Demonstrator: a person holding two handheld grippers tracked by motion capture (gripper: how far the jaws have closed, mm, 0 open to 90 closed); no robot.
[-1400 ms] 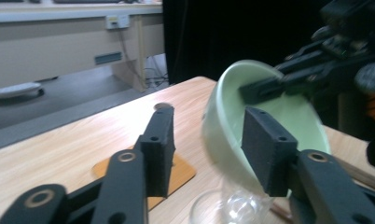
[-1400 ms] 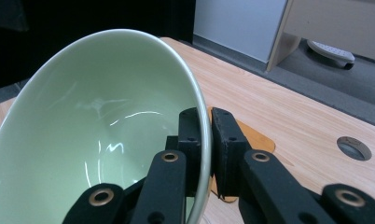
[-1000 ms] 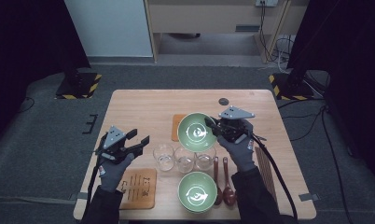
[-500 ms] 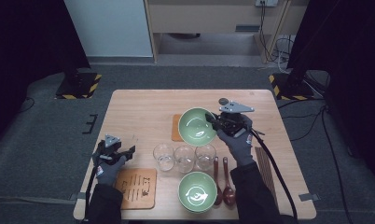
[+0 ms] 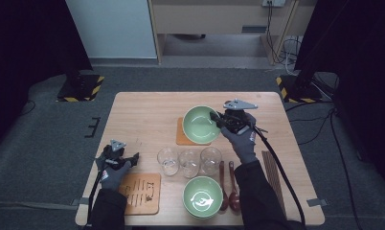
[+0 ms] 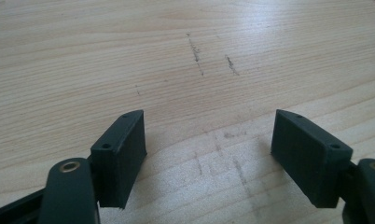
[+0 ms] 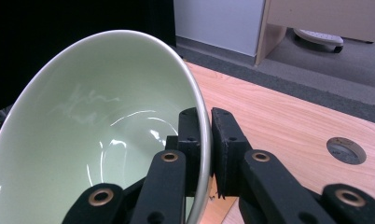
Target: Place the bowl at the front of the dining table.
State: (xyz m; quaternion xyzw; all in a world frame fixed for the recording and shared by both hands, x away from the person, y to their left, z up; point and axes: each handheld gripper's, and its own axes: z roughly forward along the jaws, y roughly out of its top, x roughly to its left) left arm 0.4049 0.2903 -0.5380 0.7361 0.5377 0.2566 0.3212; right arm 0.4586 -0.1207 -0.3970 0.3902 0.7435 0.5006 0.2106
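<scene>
Over the far right of the table, seen from above, the right gripper pinches the near-right rim of the green bowl, which sits over a brown mat to its left. The left gripper idles well apart, near left.

Its own view shows jaws spread wide over bare wood.

From the right gripper view, the jaws clamp the tilted bowl's rim.

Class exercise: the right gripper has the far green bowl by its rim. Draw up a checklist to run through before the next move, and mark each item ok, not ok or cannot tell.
1. Right gripper clamps the green bowl at its rim, one jaw inside, one outside: ok.
2. Bowl empty: ok.
3. Bowl clear of the orange coaster: cannot tell.
4. Left gripper open, holding nothing, over bare table: ok.
5. Three glasses upright, apart from the bowl: ok.
</scene>
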